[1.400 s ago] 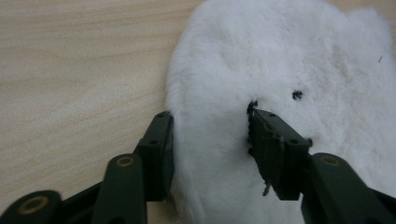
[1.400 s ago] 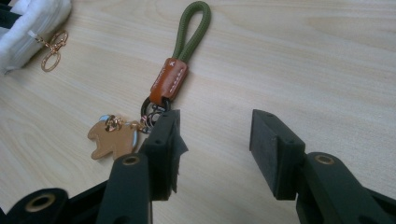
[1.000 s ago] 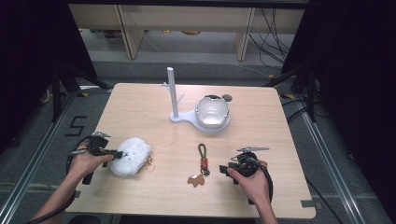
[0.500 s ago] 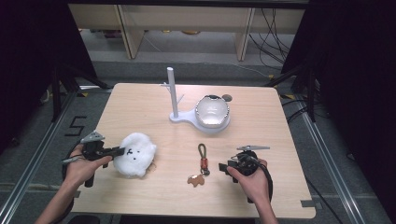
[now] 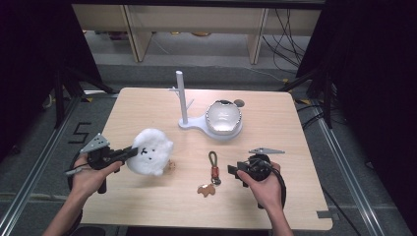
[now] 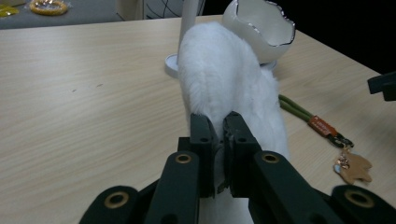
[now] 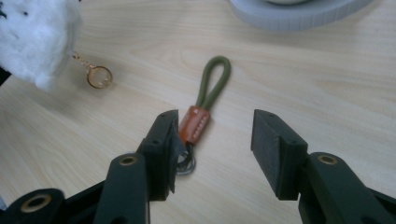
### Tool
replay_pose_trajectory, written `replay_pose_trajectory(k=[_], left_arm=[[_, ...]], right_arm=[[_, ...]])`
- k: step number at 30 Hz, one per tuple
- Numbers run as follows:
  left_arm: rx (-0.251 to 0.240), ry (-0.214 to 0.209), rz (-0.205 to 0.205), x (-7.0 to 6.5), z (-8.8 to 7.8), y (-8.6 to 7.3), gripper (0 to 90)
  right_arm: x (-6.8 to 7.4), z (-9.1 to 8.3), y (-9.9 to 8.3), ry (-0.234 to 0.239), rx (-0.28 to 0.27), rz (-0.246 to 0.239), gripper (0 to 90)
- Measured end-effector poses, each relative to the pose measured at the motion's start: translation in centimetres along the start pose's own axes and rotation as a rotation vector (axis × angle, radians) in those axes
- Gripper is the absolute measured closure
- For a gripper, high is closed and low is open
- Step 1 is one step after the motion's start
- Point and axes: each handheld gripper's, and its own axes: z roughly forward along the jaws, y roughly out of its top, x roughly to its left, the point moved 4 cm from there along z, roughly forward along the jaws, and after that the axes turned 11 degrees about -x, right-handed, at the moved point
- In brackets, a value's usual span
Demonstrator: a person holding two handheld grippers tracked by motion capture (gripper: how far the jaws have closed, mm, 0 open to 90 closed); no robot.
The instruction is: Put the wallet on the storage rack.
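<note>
High view had the left hand-held gripper (image 5: 129,152) clamped on a fluffy white plush keychain (image 5: 150,151) at the near-left of the desk (image 5: 147,105), with the plush hanging off the jaw tips and looking clear of the wood. Left gripper view backed that up: jaws nearly together, pinching just a tuft of fur at the plush's back end. A gold ring (image 7: 99,76) on a short chain dangled under it.

Right hand-held gripper (image 7: 215,149) sat wide apart with nothing in it, hovering low over the green cord keychain (image 5: 213,162) near the middle of the desk. In the right gripper view the brown leather tag (image 7: 194,123) sat right by one jaw, not centred in the gap.

Further back stood the white peg stand (image 5: 181,98), with the egg-shaped dish (image 5: 224,118) on the right end of its base.

What worried me:
- The pinch on the plush was only fur, so a quick swing could let it slide out and drop.
- The dangling ring could snag on the stand's pegs, or on the dish rim, if the plush was carried that way.
- If the right jaws closed from where they were, they'd probably clip the tag off-centre and just shove the cord along the desk.
</note>
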Motion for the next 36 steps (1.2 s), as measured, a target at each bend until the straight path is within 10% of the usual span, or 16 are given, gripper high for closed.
replay_pose_trajectory(k=[11, 36], left_arm=[[-0.088, -0.071, 0.013, -2.8, 1.9, 1.5, 83.6], [-0.123, -0.206, 0.083, -8.4, 6.5, 3.2, 83.5]], right_arm=[[2.0, 0.9, 2.6, 0.07, -0.111, -0.013, 50.9], [4.6, 3.4, 6.9, 0.174, -0.262, -0.034, 45.1]])
